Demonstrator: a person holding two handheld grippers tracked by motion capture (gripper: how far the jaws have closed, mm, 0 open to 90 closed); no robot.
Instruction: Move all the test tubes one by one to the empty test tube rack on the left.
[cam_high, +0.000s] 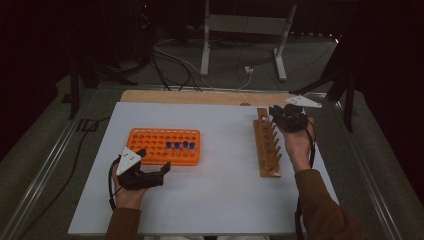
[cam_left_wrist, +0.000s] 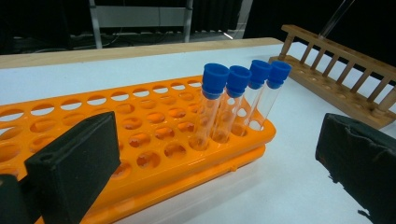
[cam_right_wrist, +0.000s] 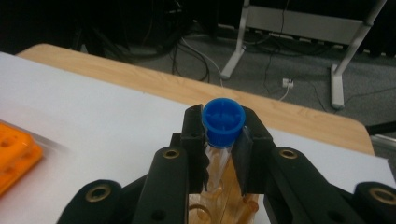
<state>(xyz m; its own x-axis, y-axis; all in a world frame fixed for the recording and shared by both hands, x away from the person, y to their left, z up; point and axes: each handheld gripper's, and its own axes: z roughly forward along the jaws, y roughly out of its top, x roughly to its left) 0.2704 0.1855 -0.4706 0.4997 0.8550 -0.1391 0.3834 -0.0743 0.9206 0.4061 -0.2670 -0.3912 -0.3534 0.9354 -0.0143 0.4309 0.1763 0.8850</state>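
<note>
An orange tube rack (cam_high: 163, 145) lies left of centre on the white table, also seen close up (cam_left_wrist: 140, 140). Several clear tubes with blue caps (cam_left_wrist: 238, 79) stand in its right end (cam_high: 180, 145). My left gripper (cam_high: 156, 167) rests open just in front of the rack, its black pads (cam_left_wrist: 74, 163) wide apart. A wooden rack (cam_high: 267, 145) with pegs stands at the right (cam_left_wrist: 341, 79). My right gripper (cam_high: 280, 114) is over its far end, shut on a blue-capped tube (cam_right_wrist: 223, 122) that points down toward the wooden rack (cam_right_wrist: 224, 196).
The white board (cam_high: 215, 195) lies on a wooden tabletop whose far edge (cam_high: 200, 96) shows. Beyond it are cables and metal table legs (cam_high: 205, 45) on a dark floor. Metal rails (cam_high: 45, 165) run along both sides.
</note>
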